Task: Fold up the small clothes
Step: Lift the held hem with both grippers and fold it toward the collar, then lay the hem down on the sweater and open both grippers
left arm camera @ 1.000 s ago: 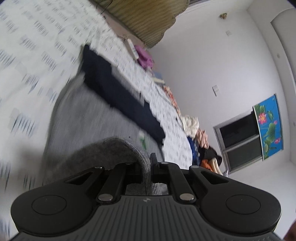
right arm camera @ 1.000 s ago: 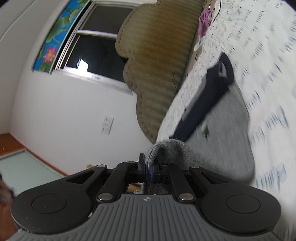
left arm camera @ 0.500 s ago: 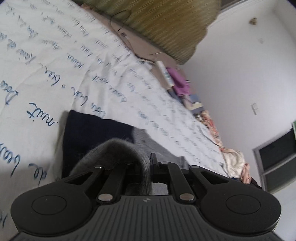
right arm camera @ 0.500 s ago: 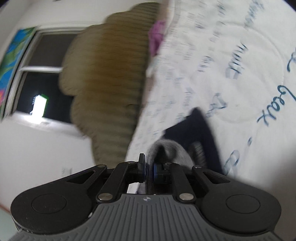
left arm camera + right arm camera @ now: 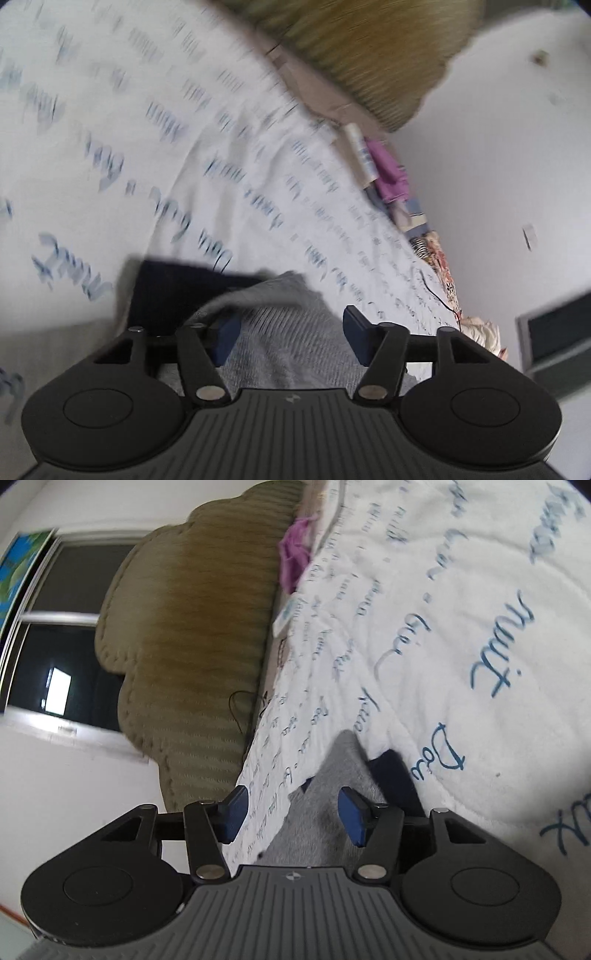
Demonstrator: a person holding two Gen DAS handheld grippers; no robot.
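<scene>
Left wrist view is showing the grey knitted garment point(image 5: 291, 343) lying on the bed point(image 5: 147, 155), with its folded edge resting over a dark navy part point(image 5: 166, 291) that is sticking out beyond it. The left hand-held gripper point(image 5: 291, 336) is standing spread, its jaws have just been opening, and the grey knit is lying loose between the blue pads point(image 5: 227, 338) without being pinched.

In the right wrist view the same grey garment point(image 5: 325, 812) is lying near the side edge of the bed point(image 5: 461, 609), and the dark navy part point(image 5: 399, 775) is showing beside it. The right hand-held gripper point(image 5: 291, 816) is also spread; its jaws have just been opening too, and the cloth is lying under the gap, not gripped.

It seems that one fold is laid down and both grippers are letting go. Further out, an olive headboard point(image 5: 192, 635) is standing behind the bed, and a purple cloth point(image 5: 293, 559) is lying at its far corner.

What could go wrong from here: the knit is soft and thick, so the folded layer is probably wanting to spring back once it is free. A pad could also catch the loops while pulling away and drag the fold open. The right side of the garment is close to the bed edge, so a small drag there could let it slide off. The navy part is not covered evenly, so the next fold may come out crooked.
</scene>
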